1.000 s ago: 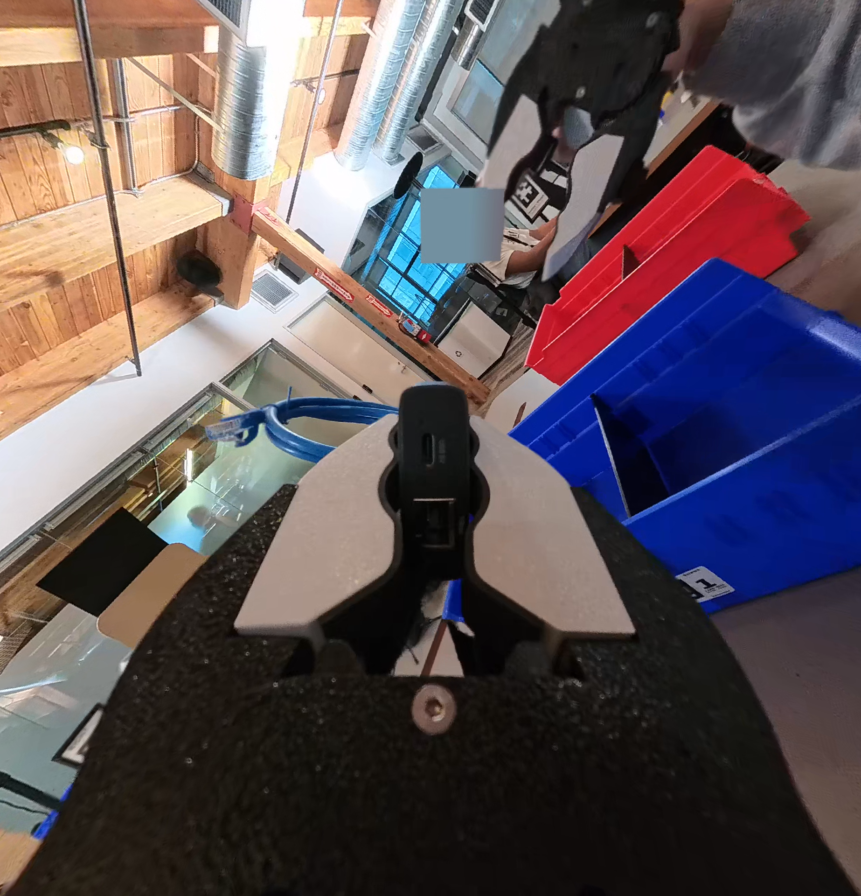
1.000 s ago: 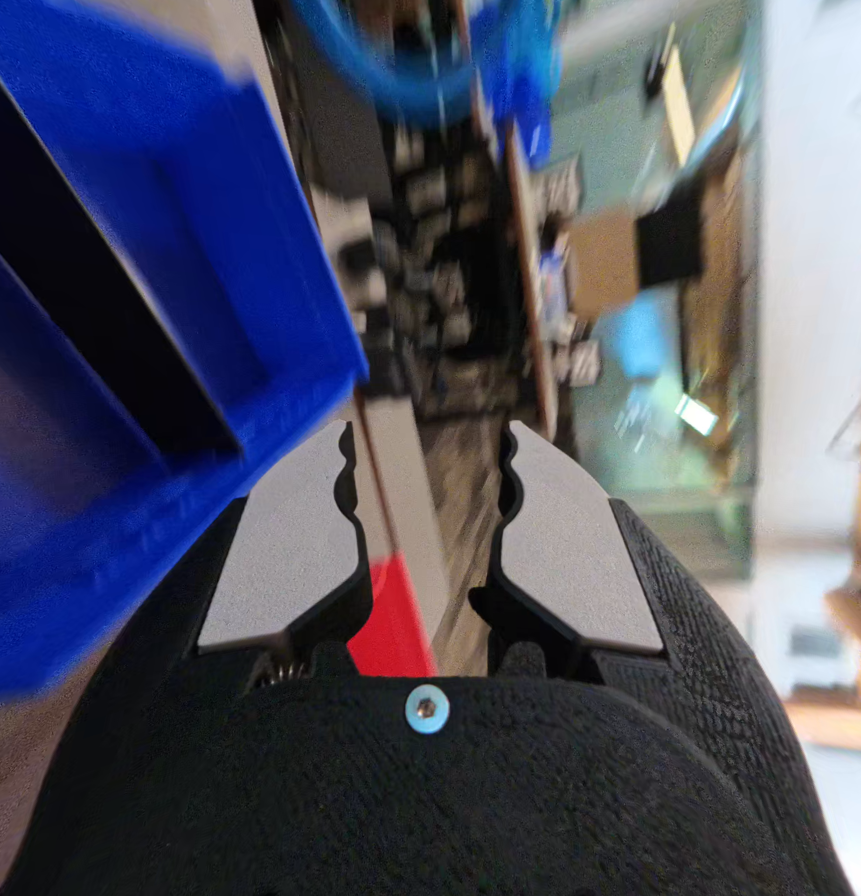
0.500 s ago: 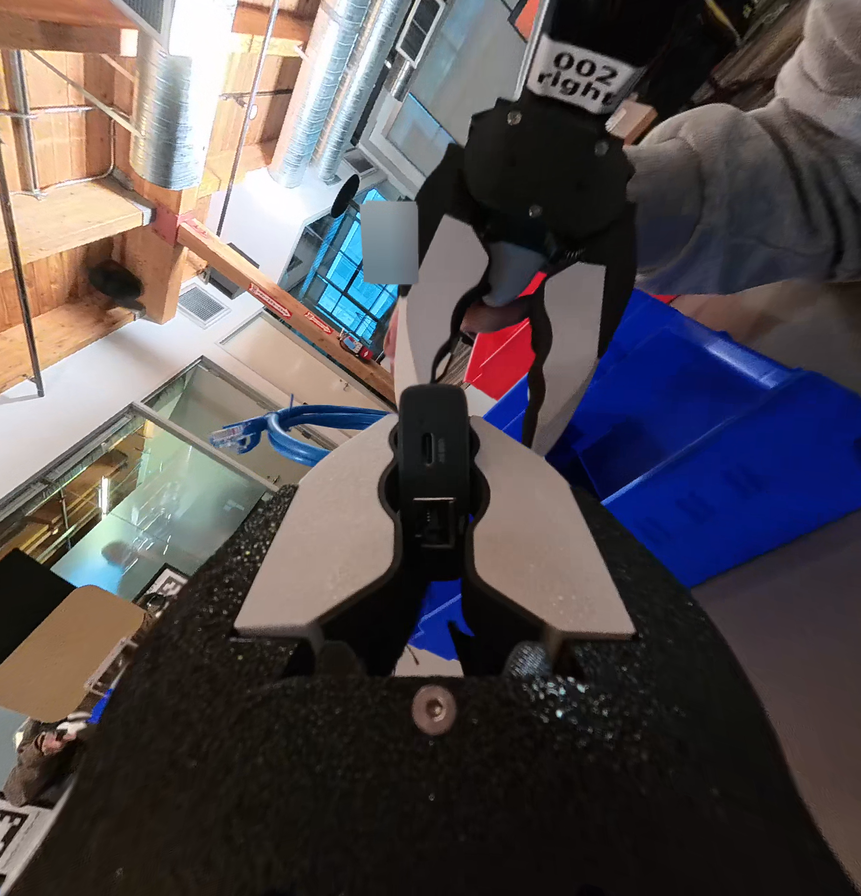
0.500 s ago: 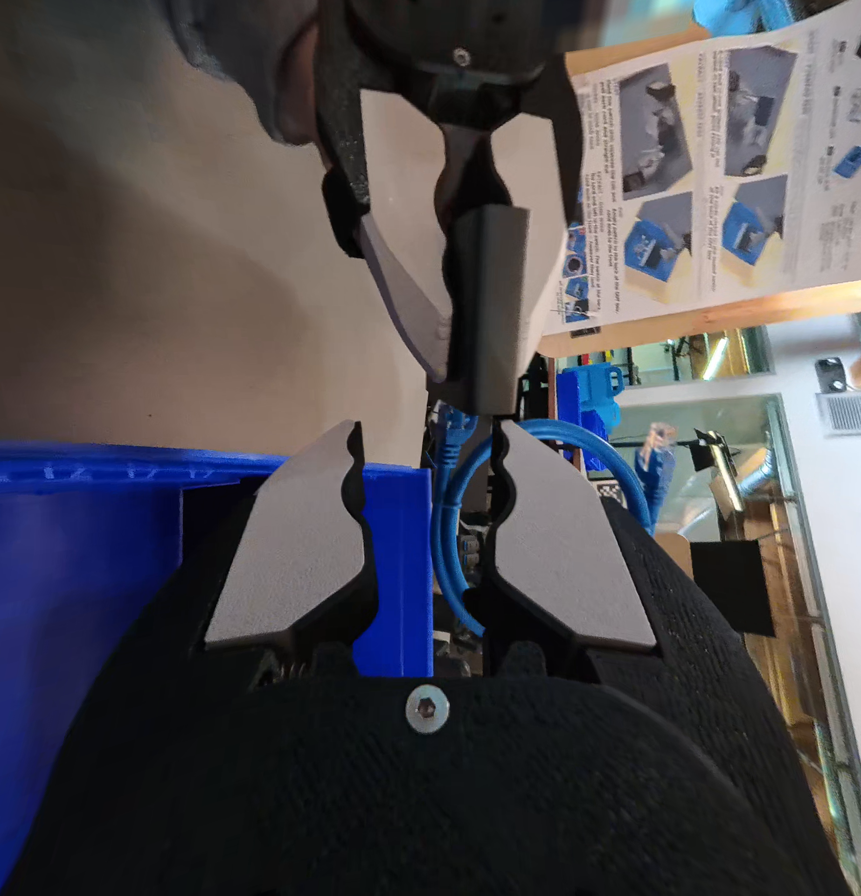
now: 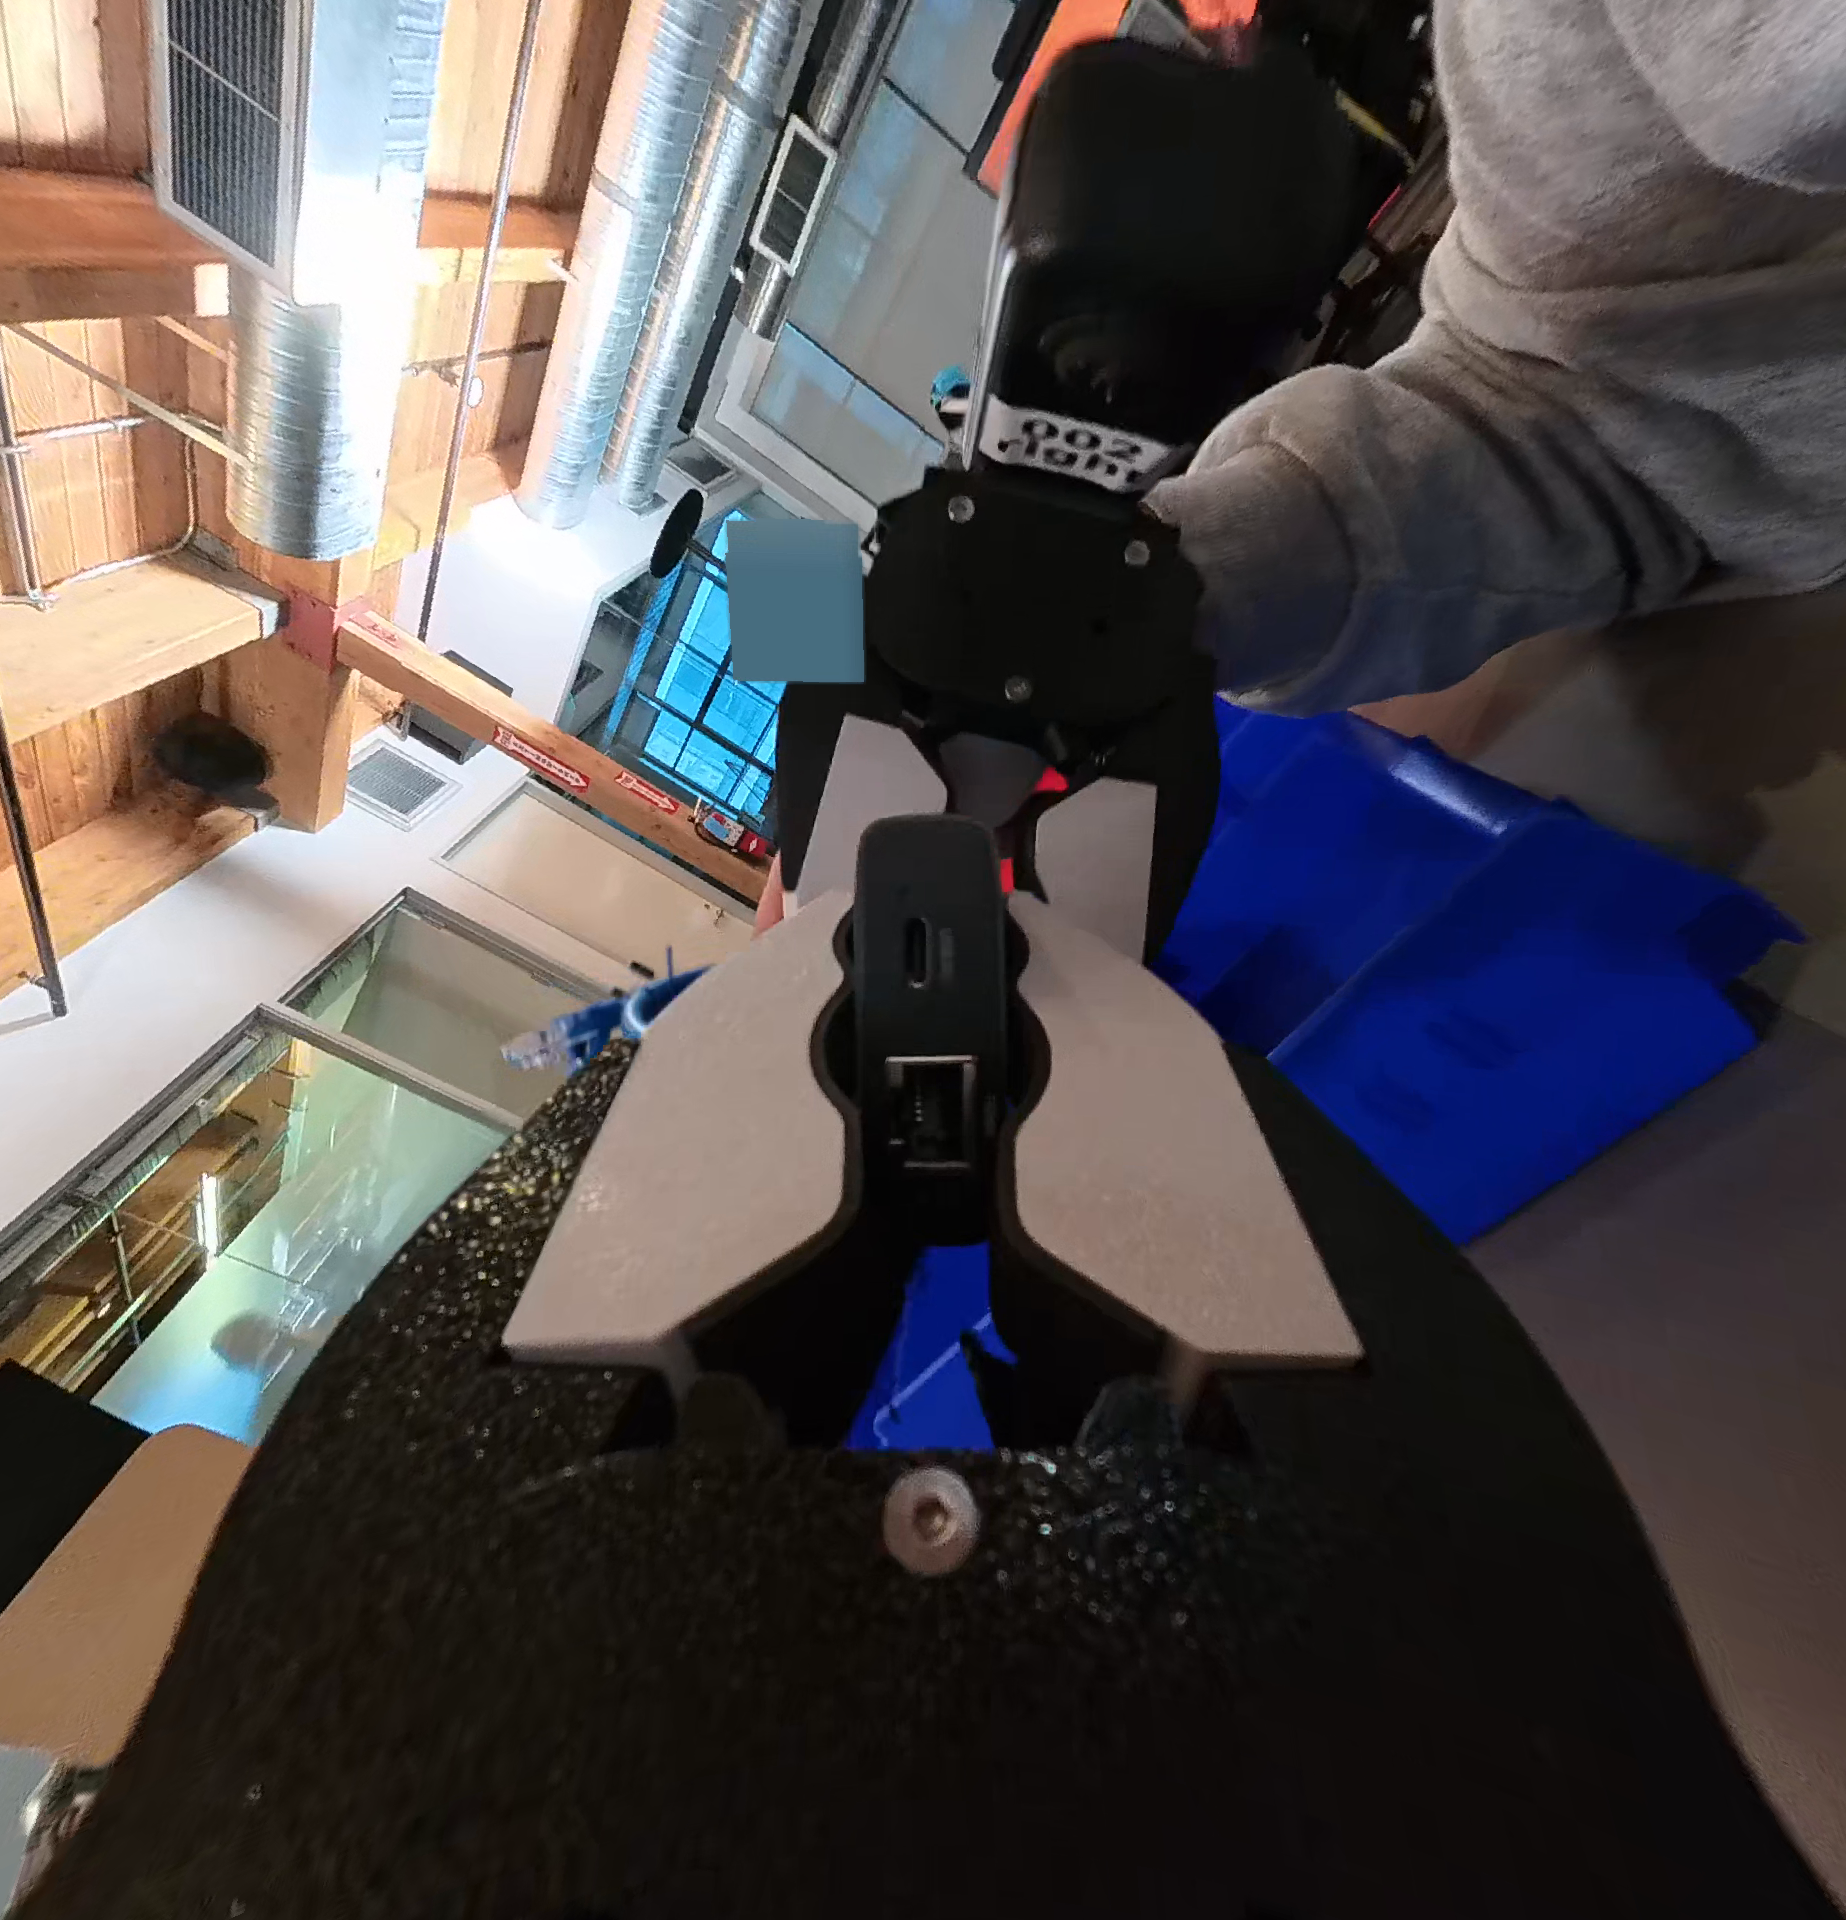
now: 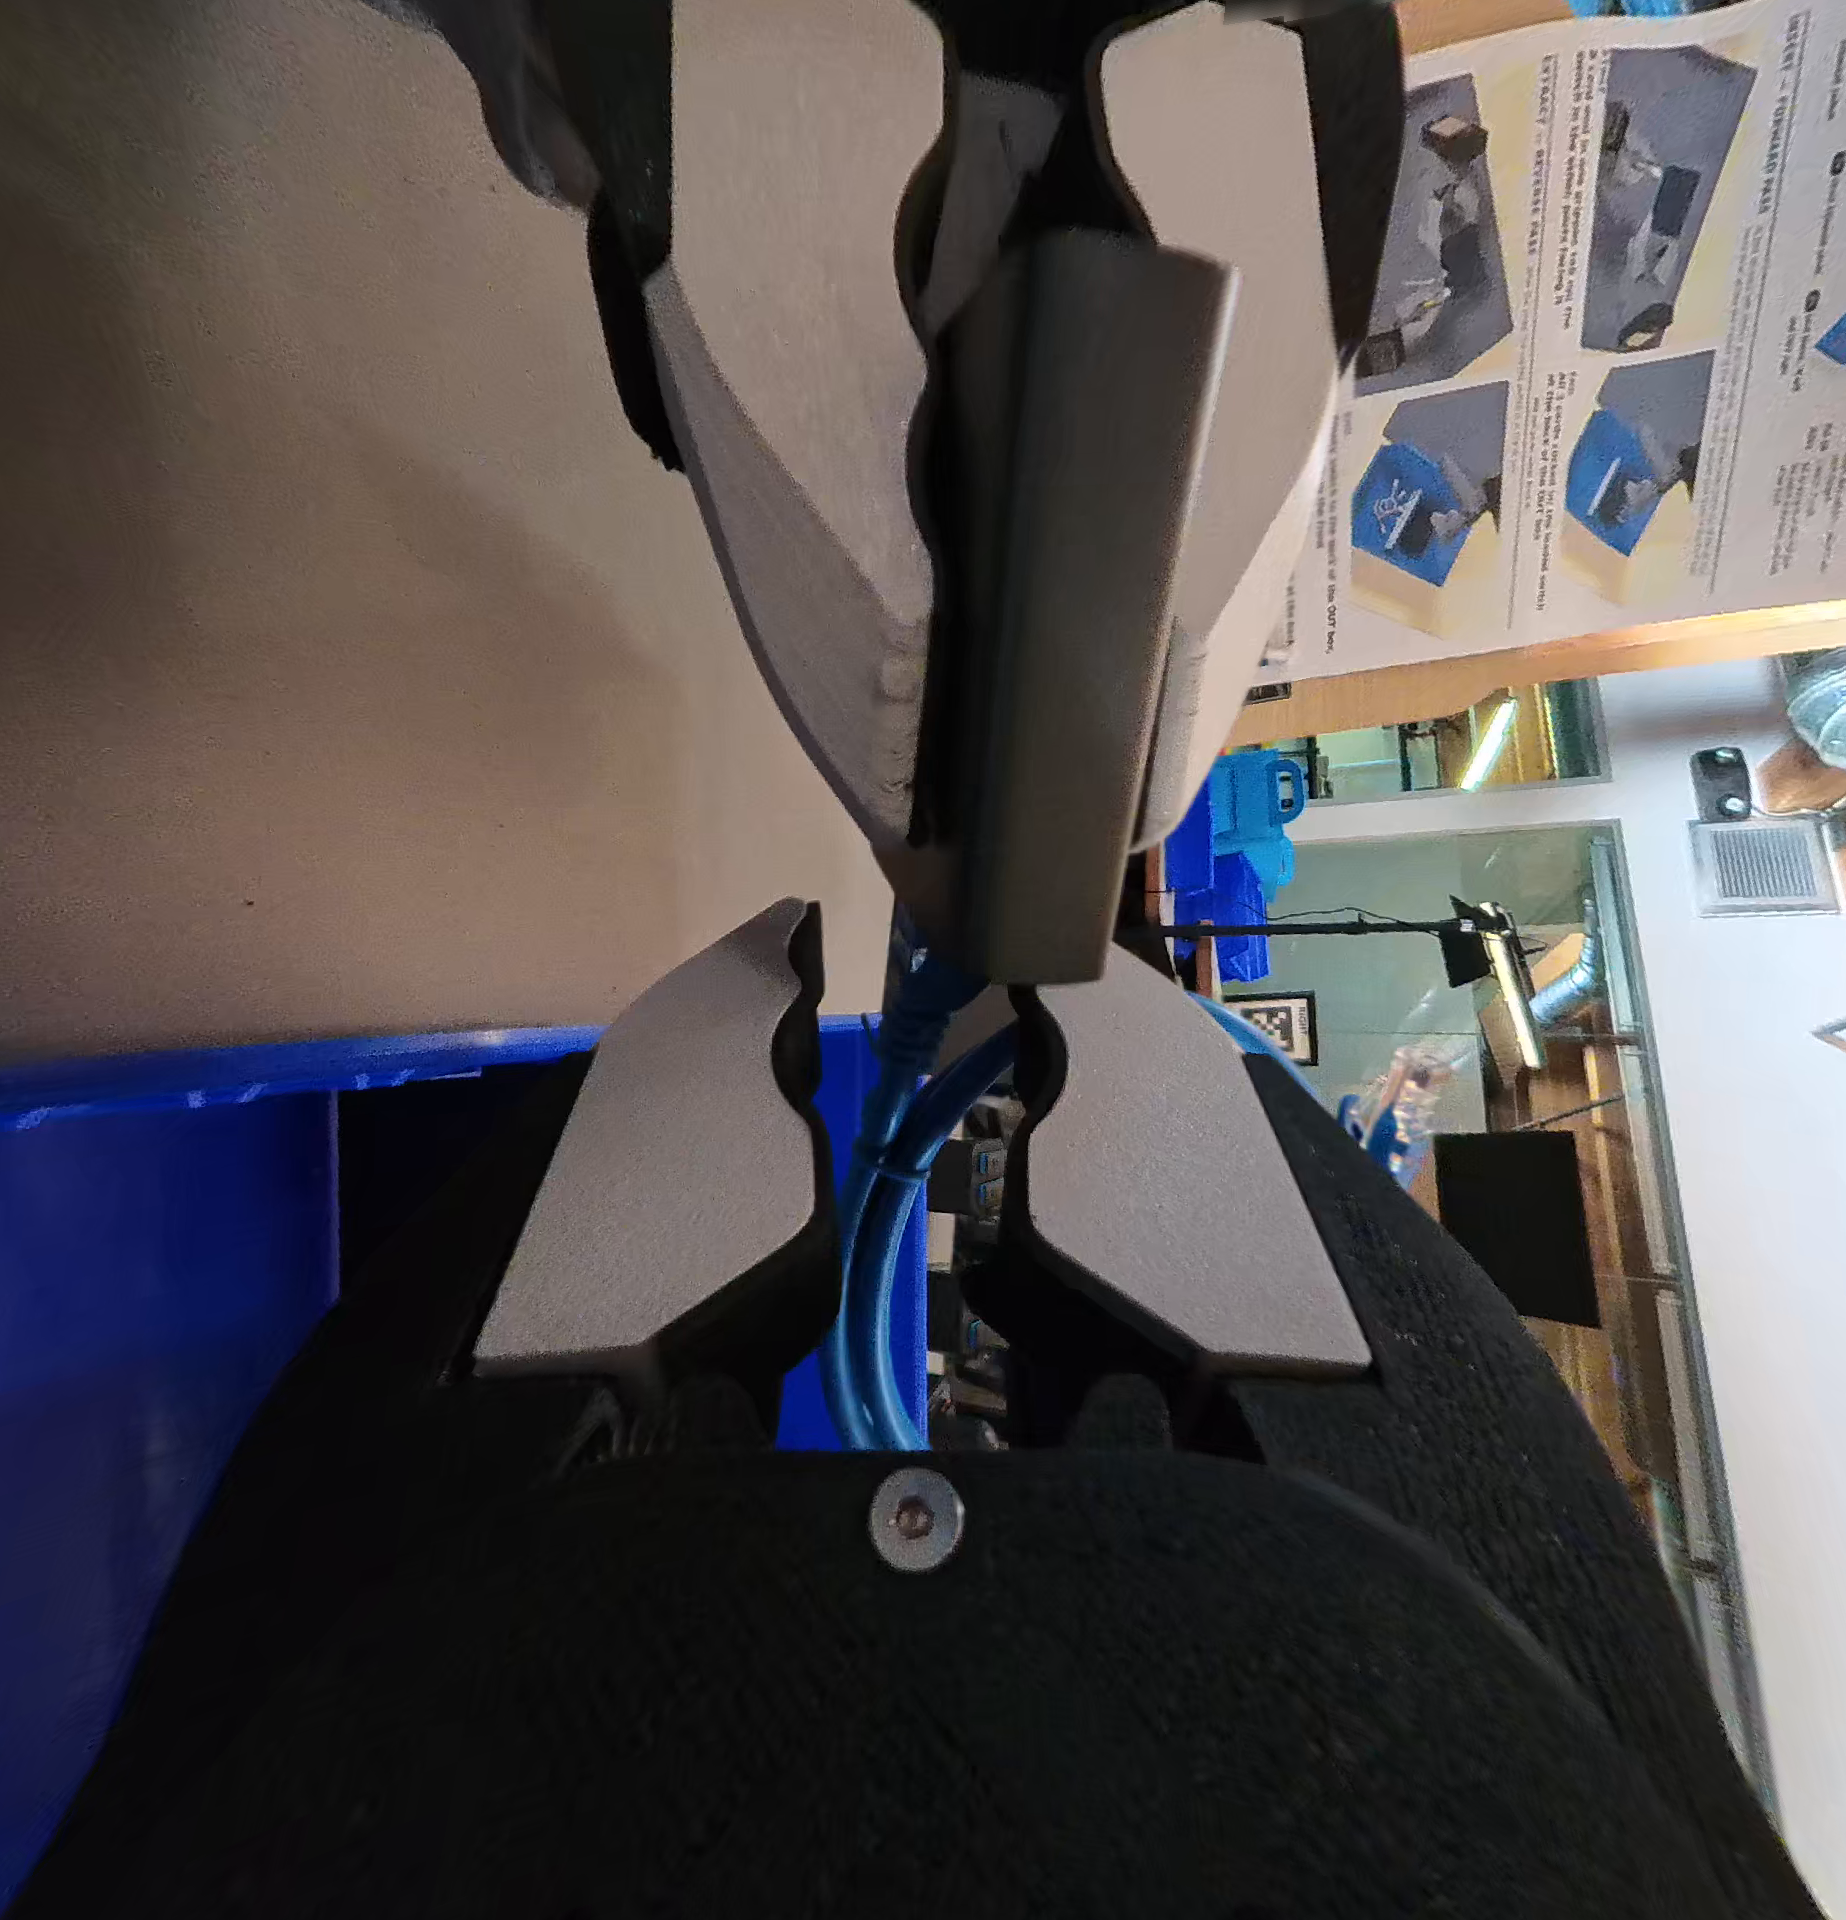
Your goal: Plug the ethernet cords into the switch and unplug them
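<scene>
The left gripper (image 5: 929,997) has its fingers squeezed tight on a small black adapter (image 5: 931,1049), ports facing the camera, with its far end poking past the fingertips. The right gripper (image 6: 914,1049) sits spread open, its tips right at that adapter's end (image 6: 1044,623); a blue cable (image 6: 888,1195) runs through the gap, probably not pinched. A blue bin (image 5: 1470,1039) sits just right of the left fingers.

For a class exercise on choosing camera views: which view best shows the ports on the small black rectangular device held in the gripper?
The left wrist view. There the small black rectangular device, clamped in the left gripper, faces the camera with an oval port and a square socket visible. The right wrist view shows only its plain grey side, with no ports, above the open right gripper and a blue cable.
</scene>
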Tool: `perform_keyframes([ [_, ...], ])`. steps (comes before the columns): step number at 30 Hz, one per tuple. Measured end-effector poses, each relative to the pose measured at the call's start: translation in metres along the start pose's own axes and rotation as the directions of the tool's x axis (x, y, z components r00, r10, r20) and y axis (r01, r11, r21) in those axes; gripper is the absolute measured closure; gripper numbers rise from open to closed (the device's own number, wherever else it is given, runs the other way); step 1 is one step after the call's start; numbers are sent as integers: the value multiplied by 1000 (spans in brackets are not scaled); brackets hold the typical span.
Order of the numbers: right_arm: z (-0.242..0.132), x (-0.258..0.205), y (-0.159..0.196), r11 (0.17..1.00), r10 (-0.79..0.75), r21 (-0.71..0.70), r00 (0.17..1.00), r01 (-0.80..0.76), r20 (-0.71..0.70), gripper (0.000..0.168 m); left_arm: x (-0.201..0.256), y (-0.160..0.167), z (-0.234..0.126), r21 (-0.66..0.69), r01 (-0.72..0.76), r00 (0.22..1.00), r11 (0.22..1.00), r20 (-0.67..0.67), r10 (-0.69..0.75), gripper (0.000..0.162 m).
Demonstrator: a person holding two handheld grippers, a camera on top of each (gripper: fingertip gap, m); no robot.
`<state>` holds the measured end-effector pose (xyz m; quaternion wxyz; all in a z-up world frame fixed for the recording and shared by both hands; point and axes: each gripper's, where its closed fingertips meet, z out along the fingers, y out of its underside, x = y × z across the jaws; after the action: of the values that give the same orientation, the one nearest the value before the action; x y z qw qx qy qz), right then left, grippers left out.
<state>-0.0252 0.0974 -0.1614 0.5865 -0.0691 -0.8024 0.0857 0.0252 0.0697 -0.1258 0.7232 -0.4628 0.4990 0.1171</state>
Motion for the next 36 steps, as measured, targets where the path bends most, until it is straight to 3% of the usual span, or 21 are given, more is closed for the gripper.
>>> perform_keyframes([
  [6,4,3,-2,995,-89,-41,993,86,-74,148,8,-7,2,16,-85,996,996,1,85,141],
  [12,-1,0,-7,997,-68,-31,997,67,-40,154,11,-14,1,50,-29,999,998,-38,31,141],
  [19,-5,-6,-9,940,-329,-120,941,320,-72,153,17,-17,-2,55,138,977,989,-171,-127,141],
  [26,-15,-16,-12,848,-528,-14,846,530,68,151,23,-22,-1,93,258,943,962,-239,-230,140],
  [32,-25,-13,-17,894,-446,90,889,438,100,153,22,-30,2,98,104,982,990,-165,-87,140],
  [36,-36,-12,-30,958,-226,220,958,186,177,155,16,-40,-2,146,127,983,981,-151,-105,140],
])
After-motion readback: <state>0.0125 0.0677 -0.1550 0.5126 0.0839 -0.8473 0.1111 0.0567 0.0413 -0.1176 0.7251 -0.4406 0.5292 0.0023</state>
